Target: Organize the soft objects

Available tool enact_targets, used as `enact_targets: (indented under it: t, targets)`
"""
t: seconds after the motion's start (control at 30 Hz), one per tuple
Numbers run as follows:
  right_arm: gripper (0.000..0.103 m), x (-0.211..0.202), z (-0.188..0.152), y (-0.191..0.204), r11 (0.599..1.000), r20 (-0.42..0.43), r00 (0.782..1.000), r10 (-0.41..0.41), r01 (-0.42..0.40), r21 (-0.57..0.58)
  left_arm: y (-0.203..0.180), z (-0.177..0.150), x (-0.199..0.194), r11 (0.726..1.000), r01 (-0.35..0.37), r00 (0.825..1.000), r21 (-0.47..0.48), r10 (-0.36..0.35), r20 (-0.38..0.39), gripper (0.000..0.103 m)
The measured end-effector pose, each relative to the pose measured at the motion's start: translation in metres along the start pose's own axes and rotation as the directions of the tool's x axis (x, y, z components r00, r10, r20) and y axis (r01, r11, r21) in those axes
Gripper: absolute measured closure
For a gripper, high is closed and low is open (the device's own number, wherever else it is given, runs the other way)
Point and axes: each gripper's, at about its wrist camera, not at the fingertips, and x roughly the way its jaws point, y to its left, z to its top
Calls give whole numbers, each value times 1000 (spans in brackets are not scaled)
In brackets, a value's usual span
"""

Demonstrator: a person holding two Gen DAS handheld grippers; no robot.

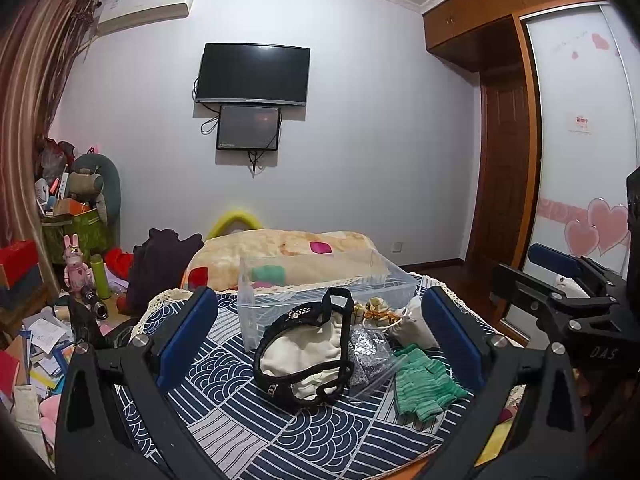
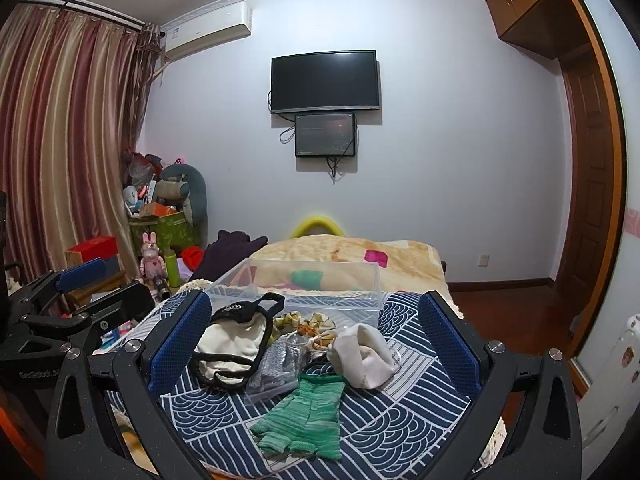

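On the patterned cloth [image 2: 380, 420], soft items wait before the clear bin [image 2: 304, 292]; both grippers, left gripper [image 1: 320, 332] and right gripper [image 2: 314, 338], hover with fingers spread, ready to pick.

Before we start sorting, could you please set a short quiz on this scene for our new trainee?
1. True or false: the clear plastic bin already holds the green knit gloves.
2. Which item lies nearest the left gripper?
A. the cream bag with black trim
B. the white sock
C. the wall TV
3. Fill in: both the left gripper and the right gripper are ____.

Key
1. False; the gloves lie on the patterned cloth, in front of the bin.
2. A
3. open
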Motion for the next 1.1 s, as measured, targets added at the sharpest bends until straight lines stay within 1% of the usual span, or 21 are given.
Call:
enact_targets:
  t: [1.1]
  targets:
    - [0, -1, 2, 6, 1000, 2, 1000, 7, -7, -1, -2, 0, -2, 1000, 4, 1000, 8, -4, 9, 0]
